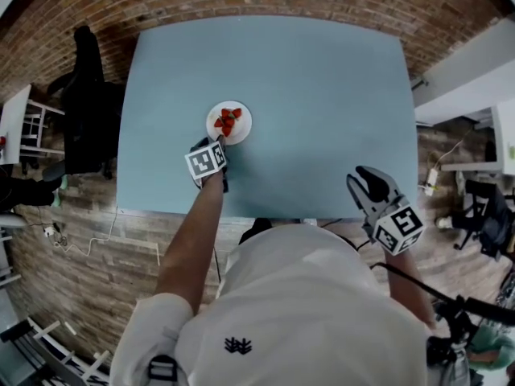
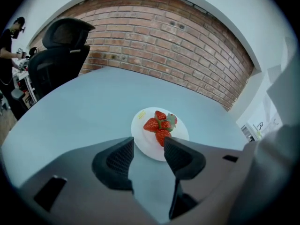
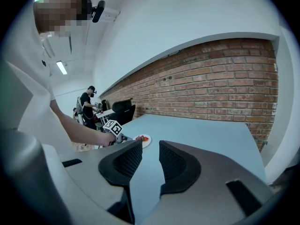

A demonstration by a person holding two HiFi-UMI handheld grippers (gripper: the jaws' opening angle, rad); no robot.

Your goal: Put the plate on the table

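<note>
A small white plate [image 1: 229, 122] with several strawberries [image 1: 227, 121] lies flat on the light blue table [image 1: 322, 95], left of its middle. My left gripper [image 1: 216, 145] hovers just at the plate's near rim, pointing down at it. In the left gripper view its jaws stand open around bare table, and the plate [image 2: 151, 136] sits just past the fingertips [image 2: 125, 150], untouched. My right gripper [image 1: 368, 185] hangs over the table's near right edge, open and empty. The right gripper view shows the plate [image 3: 143, 139] far off, beside the left gripper's marker cube [image 3: 112, 127].
A black office chair [image 1: 87, 95] stands off the table's left side. A brick wall [image 2: 178, 46] runs behind the far edge. White furniture [image 1: 475, 71] stands at the right. Another person [image 3: 87, 104] works at a desk in the background.
</note>
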